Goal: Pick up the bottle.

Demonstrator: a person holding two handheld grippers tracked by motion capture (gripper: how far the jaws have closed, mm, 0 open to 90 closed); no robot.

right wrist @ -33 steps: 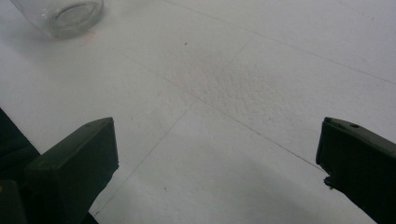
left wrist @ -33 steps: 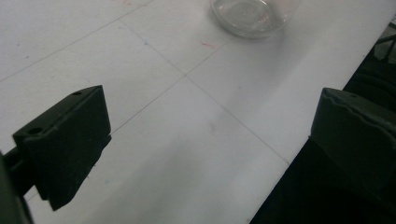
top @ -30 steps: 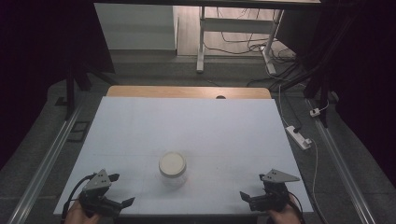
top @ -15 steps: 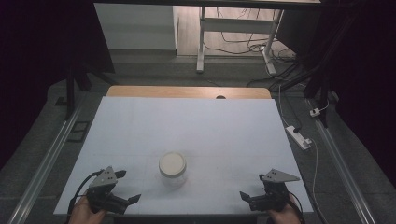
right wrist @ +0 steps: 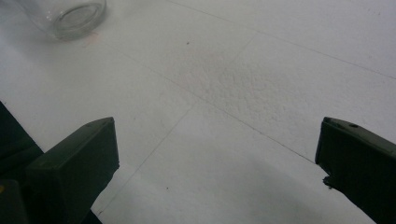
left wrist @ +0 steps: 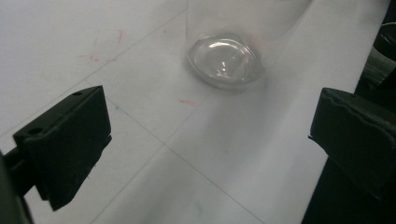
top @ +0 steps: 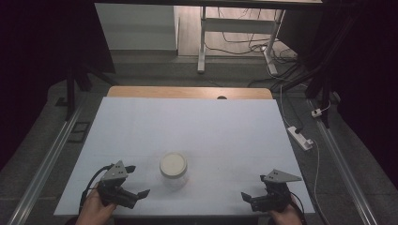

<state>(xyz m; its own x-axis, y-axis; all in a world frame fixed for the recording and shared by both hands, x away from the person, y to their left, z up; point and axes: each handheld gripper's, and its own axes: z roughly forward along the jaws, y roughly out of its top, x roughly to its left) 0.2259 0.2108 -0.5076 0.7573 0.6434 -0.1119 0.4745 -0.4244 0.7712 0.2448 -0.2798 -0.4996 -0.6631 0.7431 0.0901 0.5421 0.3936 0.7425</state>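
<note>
Glass jar (top: 173, 169) with white lid upright on white table (top: 187, 126); left gripper (top: 133, 194) near it, jaws apart; right gripper (top: 248, 198) well apart, jaws apart

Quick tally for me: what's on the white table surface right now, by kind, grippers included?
Clear glass jar with a white lid: 1
Handheld grippers, both with jaws open: 2, the left gripper and the right gripper
Total: 3
</note>
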